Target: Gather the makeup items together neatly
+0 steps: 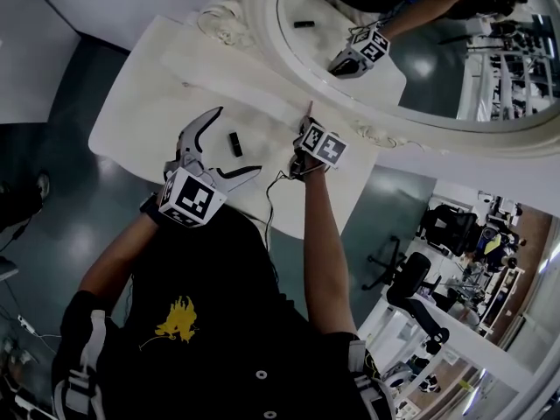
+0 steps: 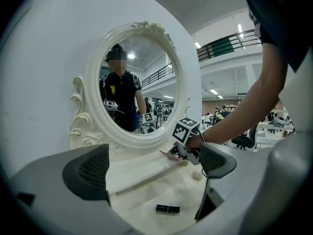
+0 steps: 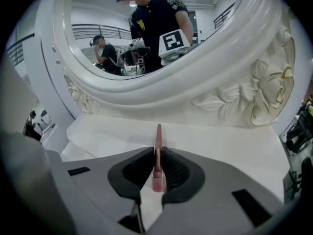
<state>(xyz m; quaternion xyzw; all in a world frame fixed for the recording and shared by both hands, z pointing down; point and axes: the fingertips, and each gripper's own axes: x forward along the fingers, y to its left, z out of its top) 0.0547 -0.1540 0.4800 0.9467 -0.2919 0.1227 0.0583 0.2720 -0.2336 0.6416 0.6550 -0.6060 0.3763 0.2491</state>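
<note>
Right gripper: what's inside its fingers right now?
A slim pink pencil, pinched between the fingers of the right gripper, tip pointing out over the white shelf toward the mirror frame. The fingers cover its middle stretch.

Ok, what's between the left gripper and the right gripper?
A small black tube, flat on the vanity top, touching neither left gripper nor right gripper; head view shows it.

Left gripper point(image 1: 234, 143) – pale grey shell, dark ribbed pads; white cube point(image 1: 188, 198) with black square markers sat at its 7 o'clock end. Right gripper point(image 3: 157, 169) was same build, own marker cube point(image 1: 320, 144); thin dark cable point(image 1: 268, 201) ran off at 7 o'clock. Person wore black short-sleeved shirt point(image 1: 232, 322) – yellow emblem point(image 1: 178, 318) on chest.
</note>
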